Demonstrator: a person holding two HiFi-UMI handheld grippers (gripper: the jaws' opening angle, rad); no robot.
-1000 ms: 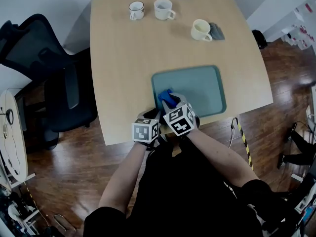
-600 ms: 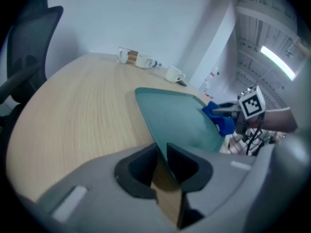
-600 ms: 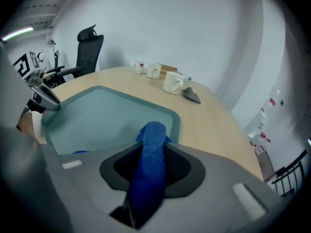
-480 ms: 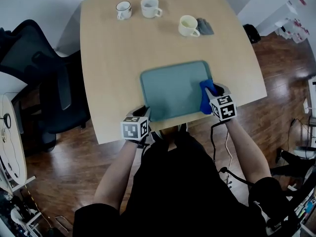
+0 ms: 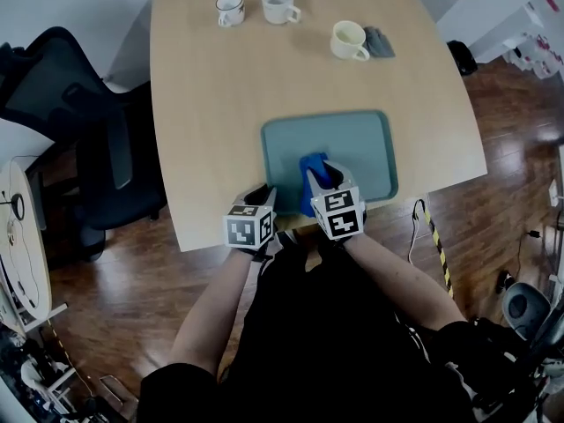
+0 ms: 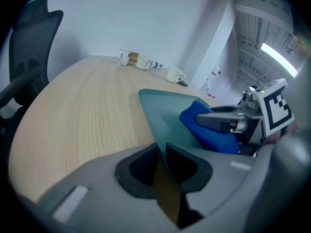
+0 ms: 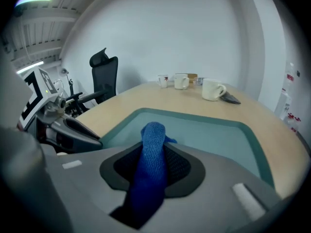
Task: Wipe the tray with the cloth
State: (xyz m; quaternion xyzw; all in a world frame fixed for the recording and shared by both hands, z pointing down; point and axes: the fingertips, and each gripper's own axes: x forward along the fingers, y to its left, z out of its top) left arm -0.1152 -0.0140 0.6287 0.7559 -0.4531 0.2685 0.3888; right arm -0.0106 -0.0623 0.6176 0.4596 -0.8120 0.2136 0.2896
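The teal tray (image 5: 361,144) lay on the near part of the desk (image 5: 220,104), its near edge close to the desk's edge, and the only thing in it was the blue cloth (image 5: 314,170). The cloth sat in the near half, a little left of the middle, touching the tray floor.

Your right claw (image 7: 153,154) was clamped on that cloth. The fabric stood up between the pads as a narrow bunched ridge, with its far end drooping onto the tray.

Your left claw (image 6: 161,152) was at the tray's near left corner, its jaws closing with the thin rim pinched between the dark pads.

Three mugs stood at the far end of the desk, well apart from the tray. A white one with a dark rim (image 5: 230,9) was on the left and a plain white one (image 5: 279,4) stood just beside it. A cream one (image 5: 349,40) was further right, and you could not tell what any of them held. A flat grey object (image 5: 381,42) lay against the cream mug's right side.

The tray was a rounded-corner rectangle with a low raised lip and a smooth matte floor. The cloth showed a fine knitted weave. The desk top was pale wood grain with a curved edge, and a black mesh-backed chair (image 5: 79,139) stood to its left.
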